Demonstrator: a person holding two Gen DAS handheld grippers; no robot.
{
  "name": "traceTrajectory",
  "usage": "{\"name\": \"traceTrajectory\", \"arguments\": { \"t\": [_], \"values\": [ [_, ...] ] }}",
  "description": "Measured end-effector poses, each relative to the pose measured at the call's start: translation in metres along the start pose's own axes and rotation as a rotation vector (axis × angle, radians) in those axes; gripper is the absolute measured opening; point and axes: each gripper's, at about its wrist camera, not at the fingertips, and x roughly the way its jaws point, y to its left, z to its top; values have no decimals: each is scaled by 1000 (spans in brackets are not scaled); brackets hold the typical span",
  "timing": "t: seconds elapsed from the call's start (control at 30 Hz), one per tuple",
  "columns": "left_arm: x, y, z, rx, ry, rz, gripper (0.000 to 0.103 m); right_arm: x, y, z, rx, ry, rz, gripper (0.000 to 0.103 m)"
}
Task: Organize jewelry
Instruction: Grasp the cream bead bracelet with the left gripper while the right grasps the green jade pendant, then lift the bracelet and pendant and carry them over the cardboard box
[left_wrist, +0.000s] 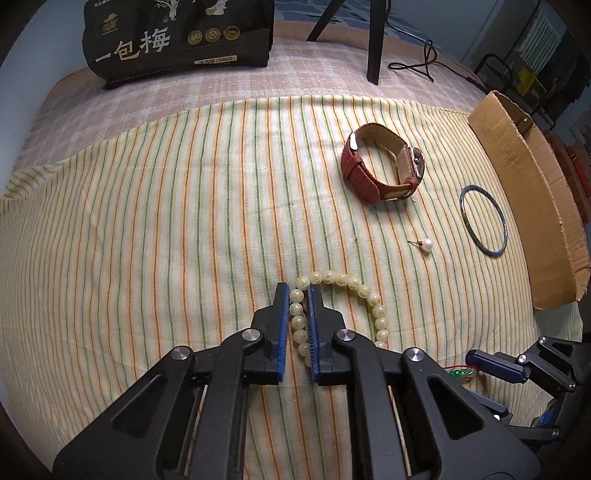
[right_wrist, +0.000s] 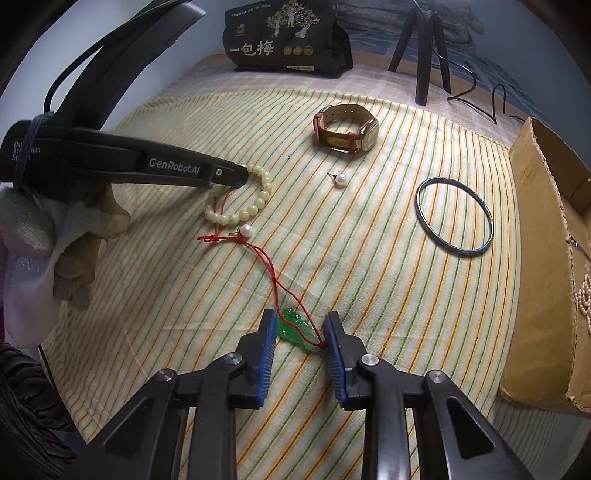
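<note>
I have both pairs of tongs down on the striped cloth at once. My left tongs (left_wrist: 297, 295) are clenched on one side of the cream bead bracelet (left_wrist: 347, 286), several beads pinched between the blue pads. My right tongs (right_wrist: 301, 325) straddle the green pendant (right_wrist: 295, 328) on its red cord (right_wrist: 271, 266); the pads sit just beside it, and I cannot tell whether they press on it yet.

I judge the step as picking up 2 pieces for the cardboard box (right_wrist: 543, 221) on the right, where a string of small pearls already lies. Next I would lift the bracelet clear, but the red cord runs under or through its loop, so I expect to raise it slowly or the cord may drag along.

Still loose on the cloth: the brown-strapped watch (left_wrist: 384, 166), the thin bangle (left_wrist: 482, 219), and 2 pearl studs (right_wrist: 339, 181).

Readable writing: "GenRobot.AI" on the left tool's side, and "一包梅" on the dark bag (left_wrist: 177, 33) at the back.
</note>
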Motion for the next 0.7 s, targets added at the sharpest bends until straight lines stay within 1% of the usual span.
{"name": "traceTrajectory", "arguments": {
  "t": [0.07, 0.1, 0.13, 0.2, 0.5, 0.7],
  "values": [
    [-3, 4, -1, -20, -3, -11, 5, -2, -1, 0, 4, -6, 5, 18],
    [-4, 6, -1, -30, -5, -14, 5, -4, -2, 0, 7, -10, 10, 10],
    [-7, 9, -1, -42, -10, -14, 5, -6, -3, 0, 11, -15, 18, 10],
    [-13, 13, -1, -63, -24, -23, 5, -10, -4, 0, 15, -26, 23, 5],
    [-48, 21, 1, -92, -99, -47, 5, -21, -13, 5, 42, -69, 36, 3],
    [-70, 25, 3, -98, -150, -62, 5, -40, -13, 9, 37, -122, 28, 3]
  ]
}}
